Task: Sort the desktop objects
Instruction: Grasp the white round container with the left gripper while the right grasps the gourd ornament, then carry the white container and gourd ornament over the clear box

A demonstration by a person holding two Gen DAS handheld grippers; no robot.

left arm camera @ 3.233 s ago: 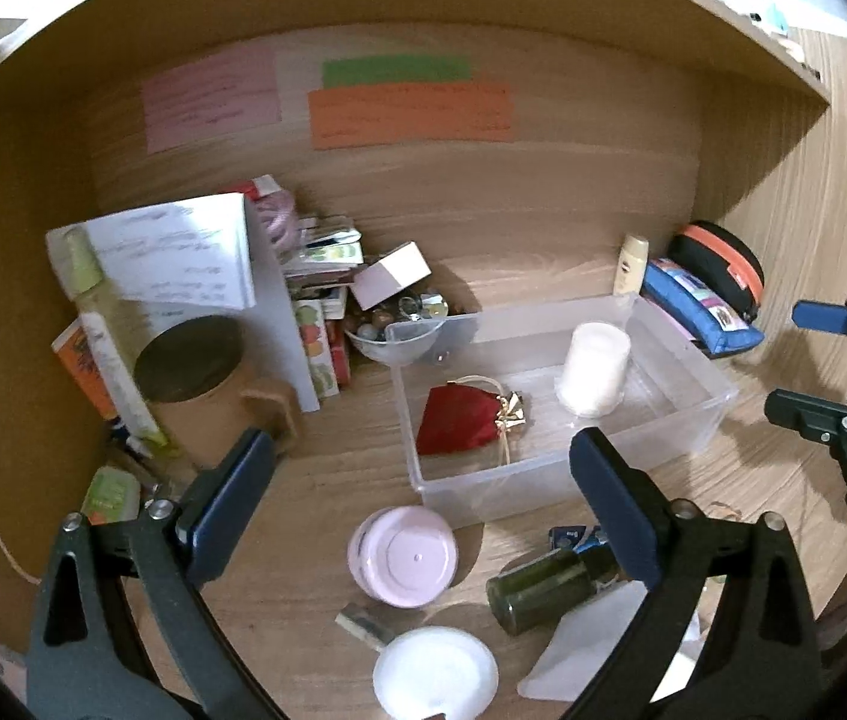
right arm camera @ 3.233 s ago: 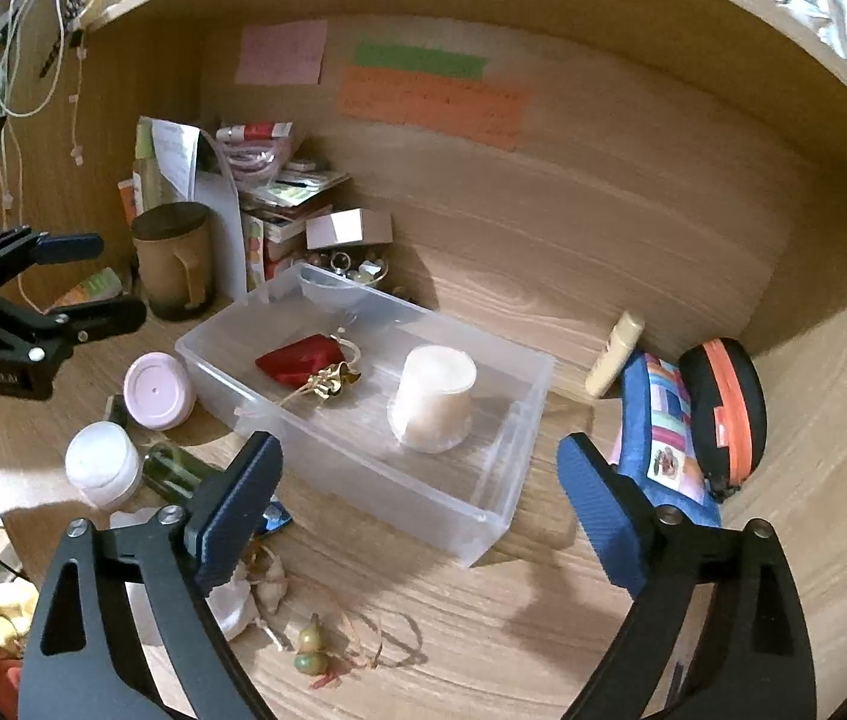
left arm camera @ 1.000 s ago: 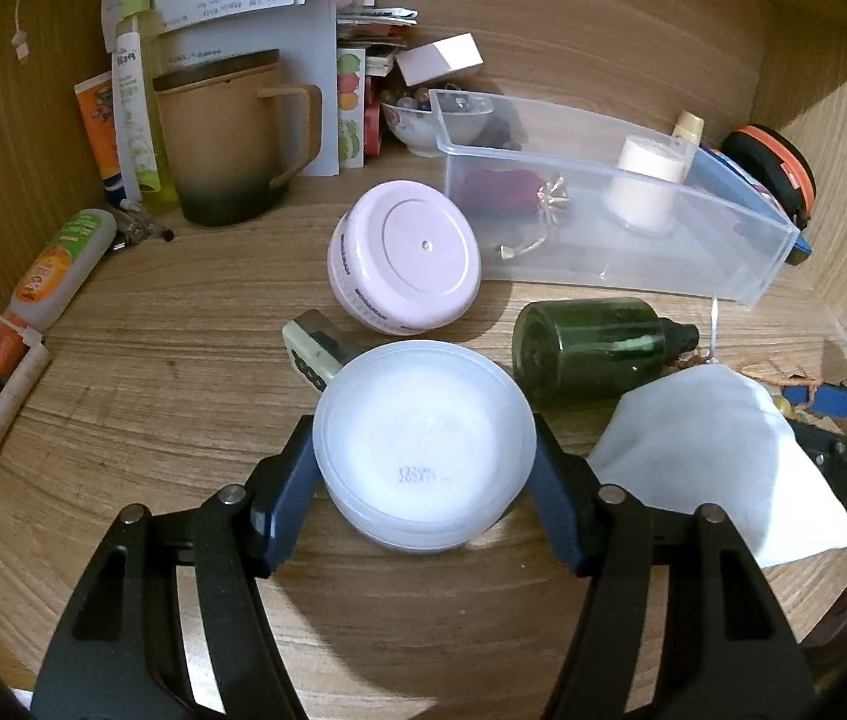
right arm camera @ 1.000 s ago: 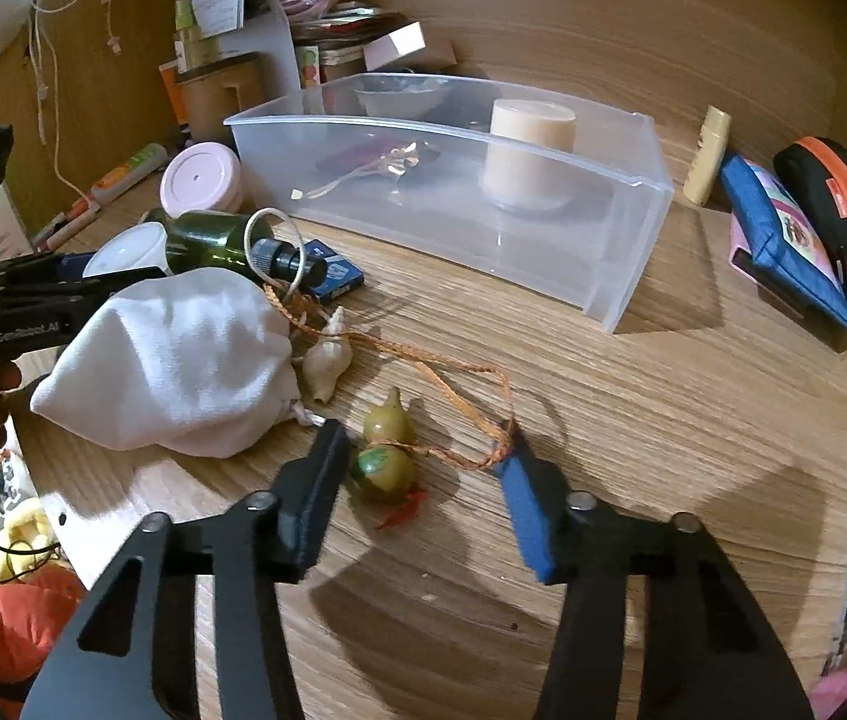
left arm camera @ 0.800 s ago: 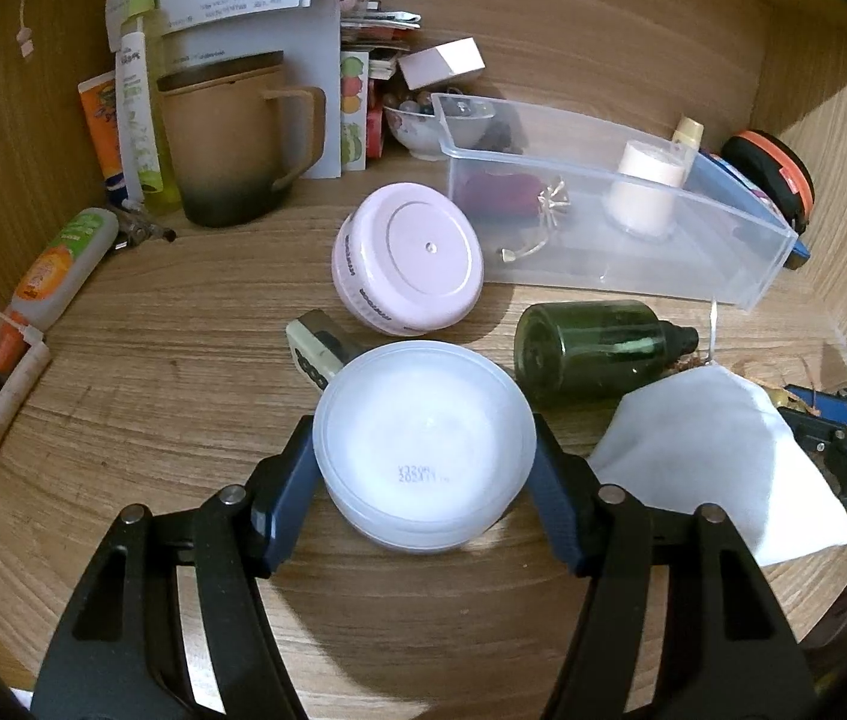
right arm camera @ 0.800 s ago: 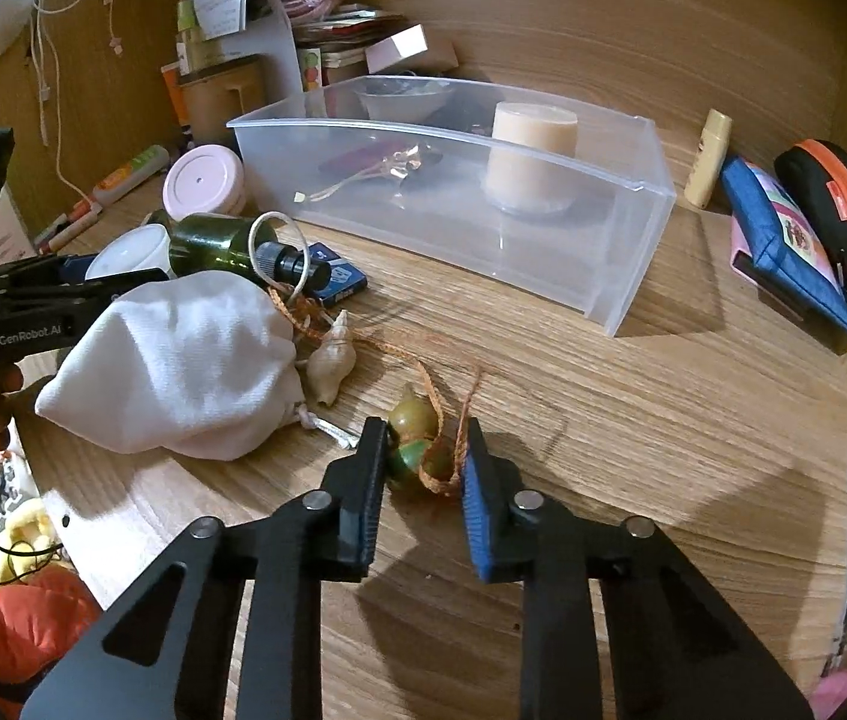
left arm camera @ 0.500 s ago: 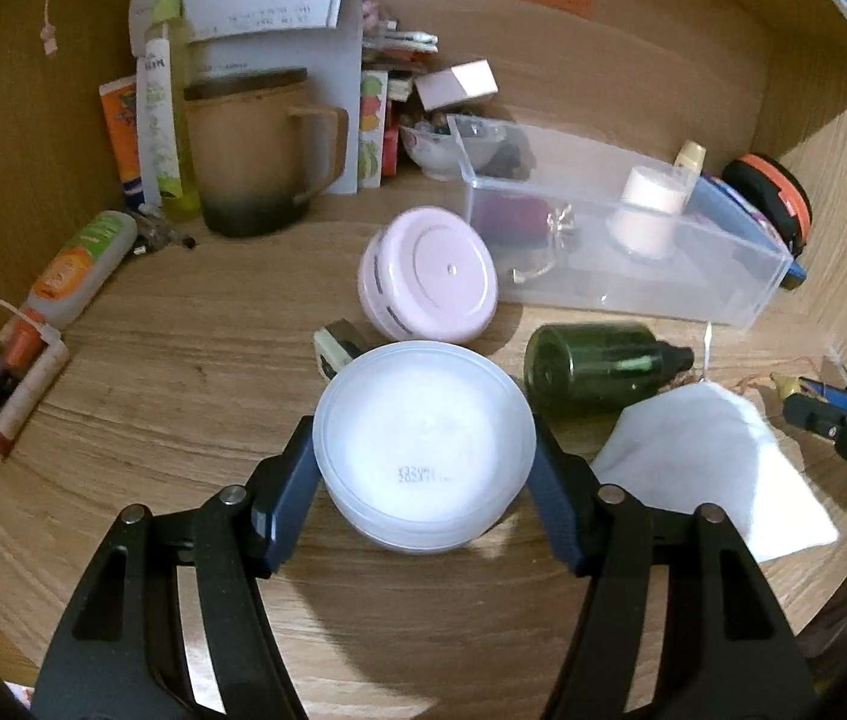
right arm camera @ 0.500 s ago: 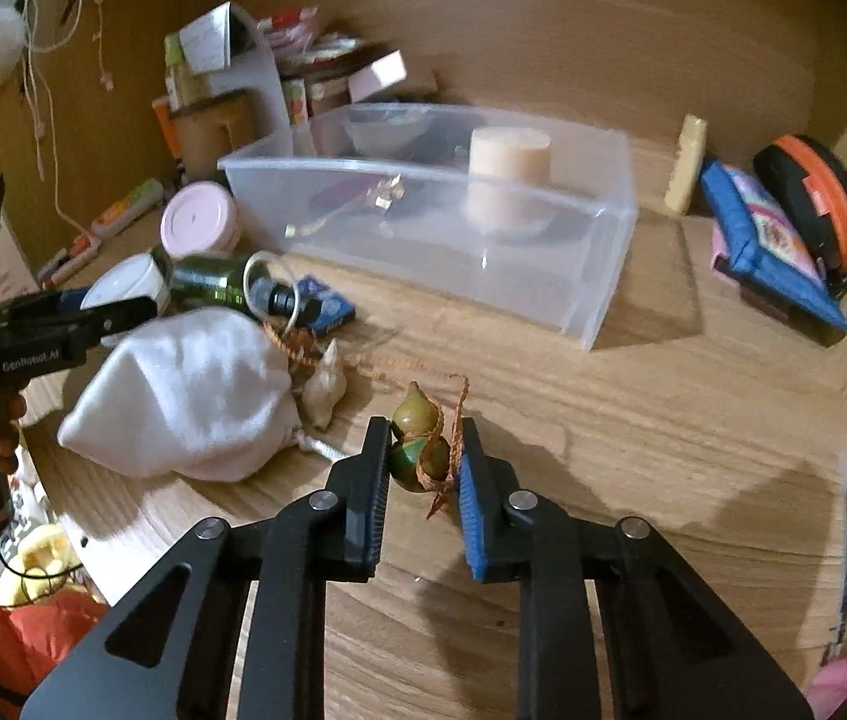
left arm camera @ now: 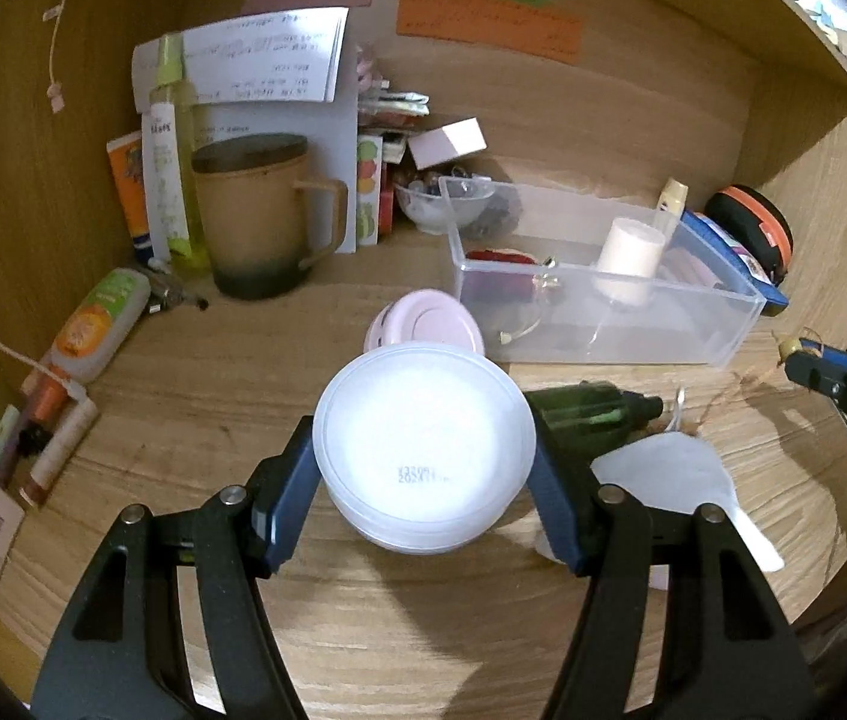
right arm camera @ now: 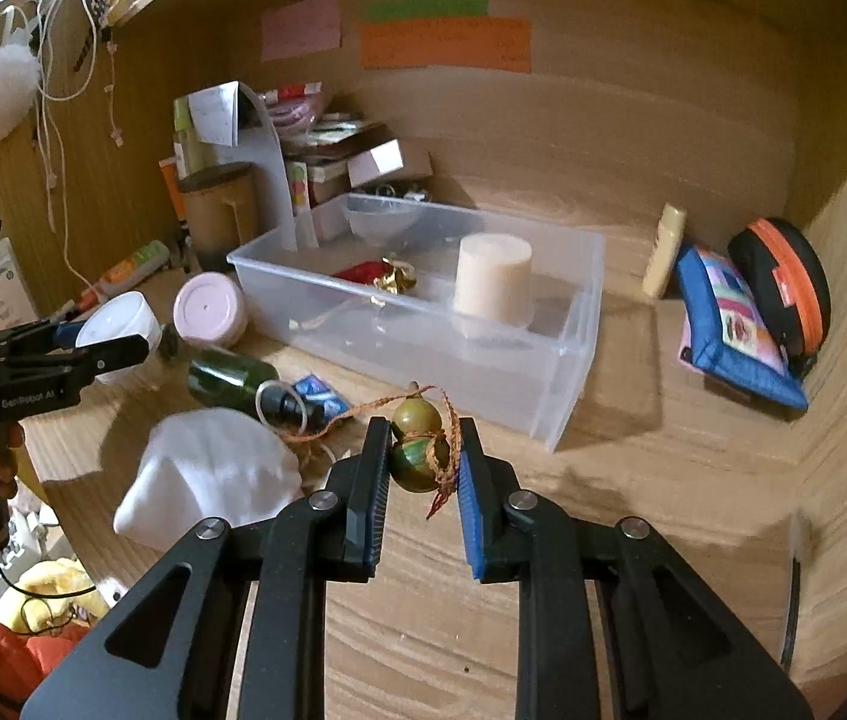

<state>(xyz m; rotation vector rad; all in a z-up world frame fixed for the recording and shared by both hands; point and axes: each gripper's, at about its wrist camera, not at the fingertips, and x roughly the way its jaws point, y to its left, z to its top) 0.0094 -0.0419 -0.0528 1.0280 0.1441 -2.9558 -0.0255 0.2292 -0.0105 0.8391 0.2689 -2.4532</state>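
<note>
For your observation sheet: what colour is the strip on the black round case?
Orange; the case shows best in the right wrist view.

Wooden desk point(right arm camera: 633, 480), set in an alcove. Lying on it: clear bin point(right arm camera: 567, 372), pink jar point(right arm camera: 210, 309), green bottle point(right arm camera: 231, 378) on its side, white pouch point(right arm camera: 207, 480), blue packet point(right arm camera: 318, 390), brown mug point(left arm camera: 255, 216), blue pouch point(right arm camera: 729, 330) and black-orange case point(right arm camera: 783, 282). Tubes point(left arm camera: 93, 324) lie along the left wall.
</note>
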